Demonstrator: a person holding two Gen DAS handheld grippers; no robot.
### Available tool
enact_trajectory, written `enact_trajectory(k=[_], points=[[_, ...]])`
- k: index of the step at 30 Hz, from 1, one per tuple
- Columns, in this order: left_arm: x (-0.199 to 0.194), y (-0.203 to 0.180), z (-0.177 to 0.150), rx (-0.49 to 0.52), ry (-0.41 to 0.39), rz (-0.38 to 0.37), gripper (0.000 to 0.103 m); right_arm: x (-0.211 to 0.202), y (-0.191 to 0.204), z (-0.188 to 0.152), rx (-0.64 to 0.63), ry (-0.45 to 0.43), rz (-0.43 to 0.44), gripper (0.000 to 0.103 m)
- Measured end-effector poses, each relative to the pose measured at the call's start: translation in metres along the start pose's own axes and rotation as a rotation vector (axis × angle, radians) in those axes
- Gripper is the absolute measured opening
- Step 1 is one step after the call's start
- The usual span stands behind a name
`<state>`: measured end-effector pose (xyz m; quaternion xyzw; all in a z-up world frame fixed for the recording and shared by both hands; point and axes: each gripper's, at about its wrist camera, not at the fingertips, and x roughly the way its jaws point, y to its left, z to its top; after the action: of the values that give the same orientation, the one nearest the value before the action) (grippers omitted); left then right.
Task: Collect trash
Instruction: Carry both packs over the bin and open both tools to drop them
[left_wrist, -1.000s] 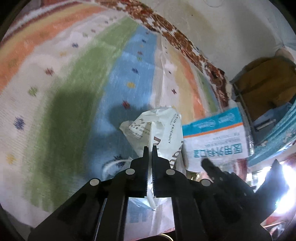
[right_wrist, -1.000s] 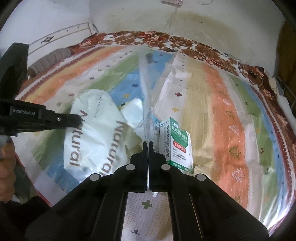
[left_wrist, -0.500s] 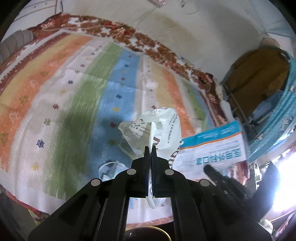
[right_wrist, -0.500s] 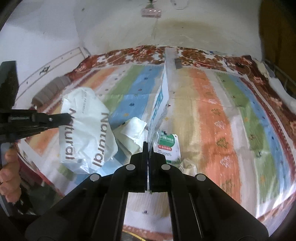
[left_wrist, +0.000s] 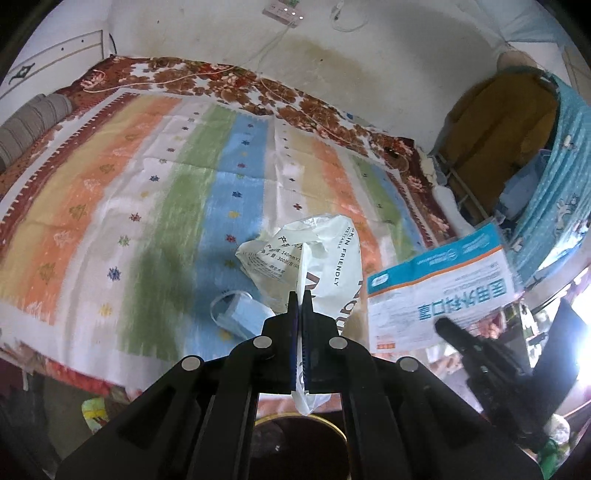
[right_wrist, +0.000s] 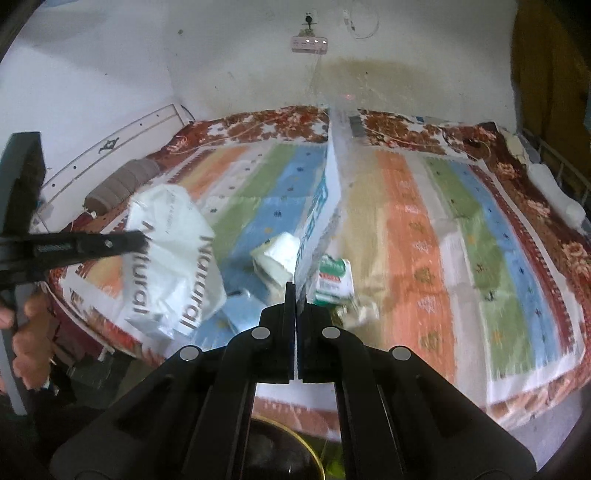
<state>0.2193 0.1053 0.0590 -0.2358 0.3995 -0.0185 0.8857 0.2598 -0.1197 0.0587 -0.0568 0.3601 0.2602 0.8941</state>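
**A:** What does each gripper hold?

**B:** The left gripper (left_wrist: 299, 292) has its fingers pressed together on a crumpled white wipes wrapper (left_wrist: 314, 258), lifted above the striped bedspread (left_wrist: 155, 206). The right gripper (right_wrist: 296, 283) is clamped on the edge of a flat blue-and-white mask packet (right_wrist: 321, 206), also raised.

**A:** Where does the trash go?

**B:** A dark bin with a gold rim (left_wrist: 301, 443) sits just below both grippers, off the bed's near edge.

**A:** How should the drop go?

**B:** Probably by bringing each piece directly over the bin's opening before parting the fingers, since both are light and could drift. A blue face mask (left_wrist: 236, 314), a white tissue pack (right_wrist: 277, 258) and a green-and-white box (right_wrist: 334, 277) remain on the bed.
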Motion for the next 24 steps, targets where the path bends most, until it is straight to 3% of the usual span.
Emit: enact_trajectory(k=[5, 12, 24], points=[[-0.024, -0.023, -0.011, 0.064, -0.009, -0.025, 0.001, -0.020, -0.003, -0.026, 0.014, 0.028, 0.009, 0.000], [-0.038, -0.034, -0.042, 0.169, -0.002, 0.033, 0.001, -0.042, -0.002, -0.067, 0.003, 0.066, -0.017, 0.000], [-0.061, -0.038, -0.091, 0.192, 0.014, 0.004, 0.001, -0.075, 0.024, -0.108, -0.103, 0.034, -0.017, 0.000]])
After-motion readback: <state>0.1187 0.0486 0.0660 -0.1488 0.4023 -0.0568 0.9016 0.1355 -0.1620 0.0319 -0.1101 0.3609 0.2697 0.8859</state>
